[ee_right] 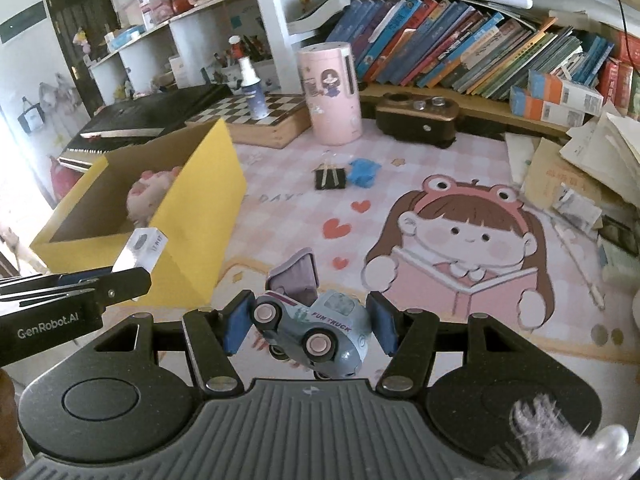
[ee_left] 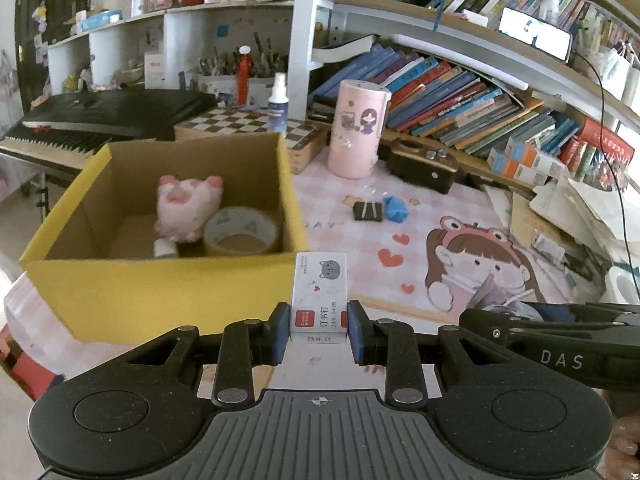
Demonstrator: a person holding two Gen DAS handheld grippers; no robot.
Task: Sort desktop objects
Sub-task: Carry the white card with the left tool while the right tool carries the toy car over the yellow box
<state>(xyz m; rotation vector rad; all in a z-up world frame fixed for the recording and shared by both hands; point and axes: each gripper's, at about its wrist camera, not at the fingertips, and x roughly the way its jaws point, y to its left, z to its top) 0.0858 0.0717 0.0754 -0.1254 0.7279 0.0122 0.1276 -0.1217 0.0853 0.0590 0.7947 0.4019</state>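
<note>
The cardboard box (ee_left: 160, 280) stands at the left of the table (ee_left: 360, 248). Inside it, the plush toy (ee_left: 188, 208) lies left of the tape roll (ee_left: 240, 230). Right of the box, the binder clip (ee_left: 367, 211) lies touching the crumpled wrapper (ee_left: 395, 208) on its right. Farther back stand the cylinder container (ee_left: 358, 128) and, to its right, books (ee_left: 460, 100).

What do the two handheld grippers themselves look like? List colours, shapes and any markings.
Both are matte black. The left gripper and right gripper each have two blue-padded fingers on hinged black link bars with silver rivets, above a ribbed grey plate flanked by two round black discs. Seen side-on, one body reads "DAS", the other "GenRobot.AI" in pale lettering. A fuzzy grey cuff shows near the right gripper.
</note>
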